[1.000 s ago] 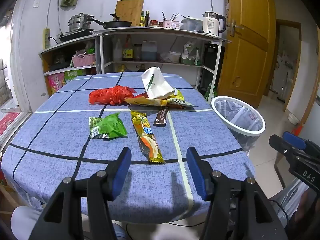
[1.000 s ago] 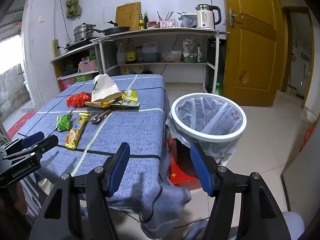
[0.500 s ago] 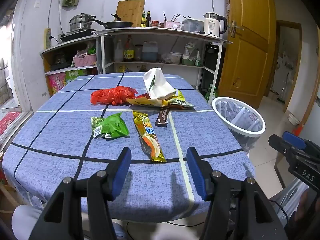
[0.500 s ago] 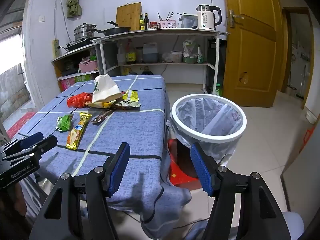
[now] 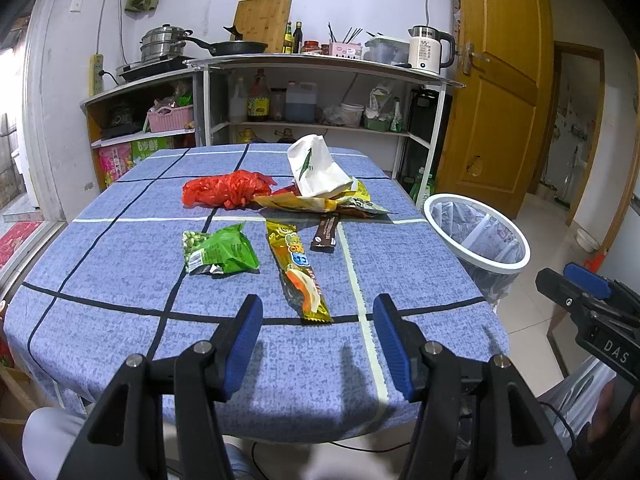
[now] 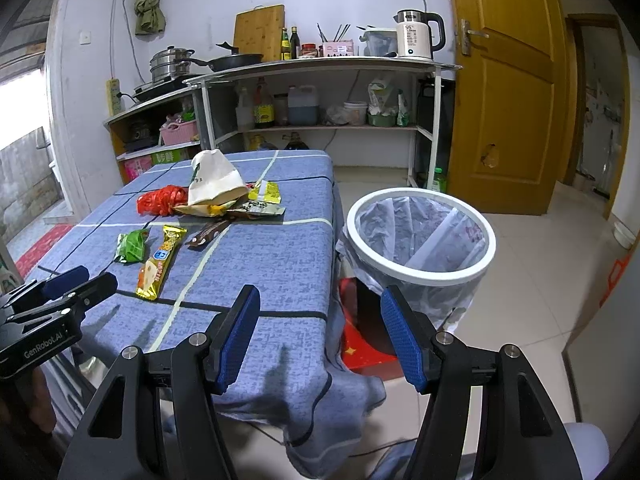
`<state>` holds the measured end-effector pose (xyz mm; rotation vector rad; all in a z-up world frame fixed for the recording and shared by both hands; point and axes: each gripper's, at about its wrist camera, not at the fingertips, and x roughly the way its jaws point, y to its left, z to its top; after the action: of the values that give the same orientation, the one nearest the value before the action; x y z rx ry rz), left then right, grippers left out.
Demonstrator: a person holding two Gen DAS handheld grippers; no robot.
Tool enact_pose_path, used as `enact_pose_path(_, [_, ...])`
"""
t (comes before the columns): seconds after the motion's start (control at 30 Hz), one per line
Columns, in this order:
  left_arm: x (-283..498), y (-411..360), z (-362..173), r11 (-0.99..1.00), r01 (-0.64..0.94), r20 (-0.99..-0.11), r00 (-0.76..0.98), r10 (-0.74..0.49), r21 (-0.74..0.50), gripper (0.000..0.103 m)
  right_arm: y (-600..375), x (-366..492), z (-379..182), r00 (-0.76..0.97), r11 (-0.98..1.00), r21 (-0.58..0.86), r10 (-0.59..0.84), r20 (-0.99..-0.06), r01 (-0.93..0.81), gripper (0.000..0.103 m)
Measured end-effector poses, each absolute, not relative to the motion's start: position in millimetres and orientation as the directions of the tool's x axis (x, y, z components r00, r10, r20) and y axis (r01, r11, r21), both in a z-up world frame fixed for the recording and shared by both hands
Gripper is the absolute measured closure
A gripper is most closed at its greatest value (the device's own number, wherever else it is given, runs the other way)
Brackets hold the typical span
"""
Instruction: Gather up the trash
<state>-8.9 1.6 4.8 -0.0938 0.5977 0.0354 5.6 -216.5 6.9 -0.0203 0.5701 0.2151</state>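
Fingers of the left gripper (image 5: 316,340) stand wide apart and hold nothing, poised over the near edge of the worktop (image 5: 120,248). Fingers of the right gripper (image 6: 320,336) are likewise spread and empty, hanging off the worktop's corner beside the bin (image 6: 420,236).

All the trash lies on the blue checked cloth, and the long yellow snack wrapper (image 5: 298,268) serves as the landmark. It lies lengthwise, its near end just beyond the left gripper's open gap, which makes it the likely first pick. Just to its left sits a crumpled green snack bag (image 5: 220,250). Just to its right, slightly further back, lies a small brown bar wrapper (image 5: 326,232). Beyond it, a heap gathers: a bunched red plastic bag (image 5: 226,189) to the far left, a white paper bag (image 5: 320,168) standing up on flattened yellow wrappers (image 5: 304,202), and a dark foil packet (image 5: 362,208) to the far right.

Well to the right of the yellow wrapper, off the worktop and on the floor, stands the white-rimmed bin lined with a clear bag, mouth open and nothing visible inside. Its place at the worktop's edge suits short carries from cloth to bin. By this layout, collecting has not yet begun.
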Motion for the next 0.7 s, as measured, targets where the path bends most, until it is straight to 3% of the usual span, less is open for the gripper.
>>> enact_pose_path(0.7, [-10.3, 2.6, 2.9, 0.995, -0.060, -0.566, 0.825, 0.004, -0.081, 0.043, -213.5, 3.7, 7.6, 0.815, 0.976, 0.046, 0.205, -0.542, -0.215, 0.039])
